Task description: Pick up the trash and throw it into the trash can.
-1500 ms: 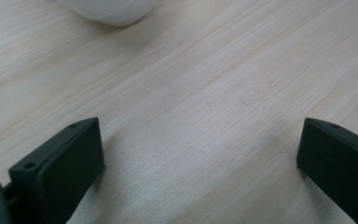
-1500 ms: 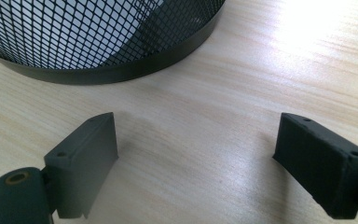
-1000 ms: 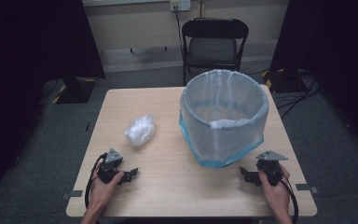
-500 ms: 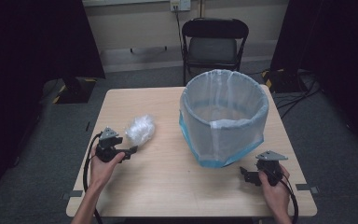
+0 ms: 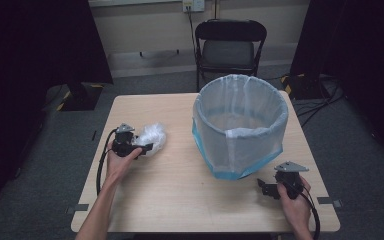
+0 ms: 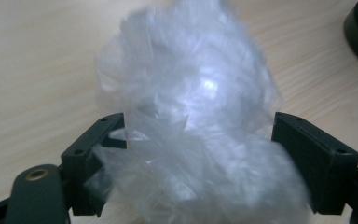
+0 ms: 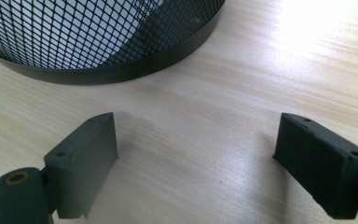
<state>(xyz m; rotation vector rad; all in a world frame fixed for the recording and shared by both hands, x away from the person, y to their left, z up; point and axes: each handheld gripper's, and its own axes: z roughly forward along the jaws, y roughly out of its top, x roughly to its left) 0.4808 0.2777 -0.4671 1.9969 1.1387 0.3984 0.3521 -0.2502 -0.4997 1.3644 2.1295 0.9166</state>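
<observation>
A crumpled ball of clear plastic (image 5: 156,135) lies on the left part of the wooden table (image 5: 180,190). My left gripper (image 5: 146,147) is open with its jaws on either side of the ball; in the left gripper view the plastic (image 6: 196,116) bulges between the two jaws of this gripper (image 6: 198,135). A round mesh bin (image 5: 240,125) lined with a thin white bag with a blue bottom edge stands at the centre right. My right gripper (image 5: 263,189) rests low near the front right edge, open with nothing in it (image 7: 196,140), facing the bin's black base ring (image 7: 121,70).
A black folding chair (image 5: 230,45) stands behind the table's far edge. Cables lie on the grey floor at the right. Bare tabletop stretches between the two grippers at the front.
My left gripper has moved away from the front edge, forward and right, up to the plastic ball, and its jaws now flank it. The right gripper has stayed put.
</observation>
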